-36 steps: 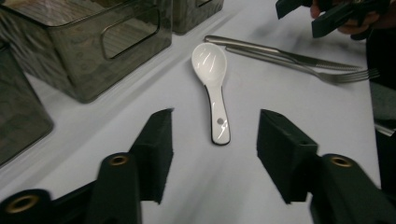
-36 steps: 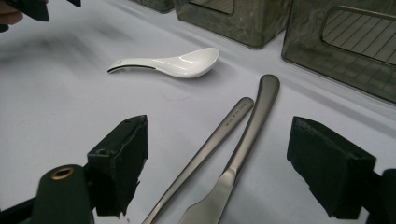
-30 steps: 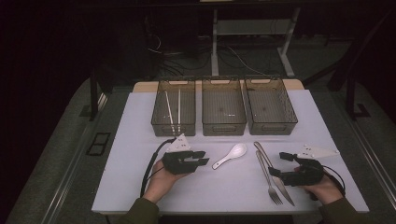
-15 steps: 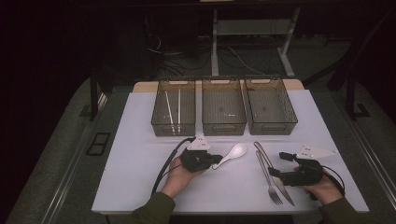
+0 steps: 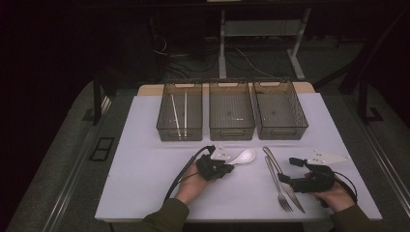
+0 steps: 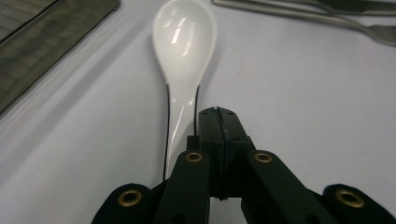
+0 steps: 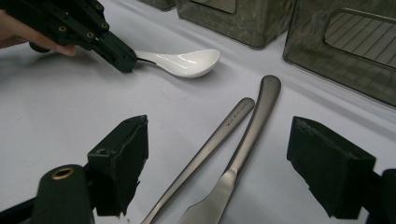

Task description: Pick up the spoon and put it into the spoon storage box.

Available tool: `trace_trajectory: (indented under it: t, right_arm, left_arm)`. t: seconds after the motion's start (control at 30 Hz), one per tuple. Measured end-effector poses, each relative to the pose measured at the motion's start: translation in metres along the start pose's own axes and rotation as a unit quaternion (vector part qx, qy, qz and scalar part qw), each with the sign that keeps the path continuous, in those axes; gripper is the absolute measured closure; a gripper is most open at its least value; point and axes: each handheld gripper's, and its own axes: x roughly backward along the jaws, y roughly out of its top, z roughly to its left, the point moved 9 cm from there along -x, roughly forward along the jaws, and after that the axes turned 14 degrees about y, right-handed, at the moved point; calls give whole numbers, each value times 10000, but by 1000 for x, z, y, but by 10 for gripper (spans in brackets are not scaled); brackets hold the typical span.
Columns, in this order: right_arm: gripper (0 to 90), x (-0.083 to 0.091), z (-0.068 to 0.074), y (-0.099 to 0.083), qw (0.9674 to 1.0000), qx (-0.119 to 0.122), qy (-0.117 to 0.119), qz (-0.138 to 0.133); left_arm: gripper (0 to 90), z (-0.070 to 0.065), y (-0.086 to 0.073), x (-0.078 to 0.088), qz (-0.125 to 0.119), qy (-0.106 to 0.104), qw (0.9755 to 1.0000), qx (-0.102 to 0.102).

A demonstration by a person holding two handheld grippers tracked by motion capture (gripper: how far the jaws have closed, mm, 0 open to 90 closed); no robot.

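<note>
Nearest the person, the right gripper [image 5: 290,170] is resting over the fork [image 5: 278,183] and knife [image 5: 284,178] on the white desk [image 5: 145,174], its fingers [image 7: 119,163] standing wide with both handles lying between them, untouched; it is keeping the same spot as 1 second earlier. Farther in, the left gripper [image 5: 229,167] is sitting closer to the white spoon [image 5: 243,156] than before, having slid rightward, and its fingers [image 6: 209,135] have just been closing and are now pressed together beside the spoon's handle, gripping nothing visible. Beyond, 3 bins [image 5: 232,133] are lining the desk, the left 1 holding chopsticks [image 5: 178,113].
</note>
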Motion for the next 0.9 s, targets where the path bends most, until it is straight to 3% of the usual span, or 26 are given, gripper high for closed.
trace_trajectory:
  t: [0.33, 0.63, 0.9]
  right_arm:
    - [207, -1, 0, 0, 10000, 18, -2, 23]
    - [207, -1, 1, 0, 10000, 50, 7, 30]
    - [207, 0, 0, 1, 10000, 57, -19, 13]
  left_arm:
    - [890, 19, -6, 4, -6, 244, 9995, 187]
    - [883, 17, -1, 8, -212, 88, 9992, 314]
    - [722, 18, 14, 19, -552, -152, 9966, 597]
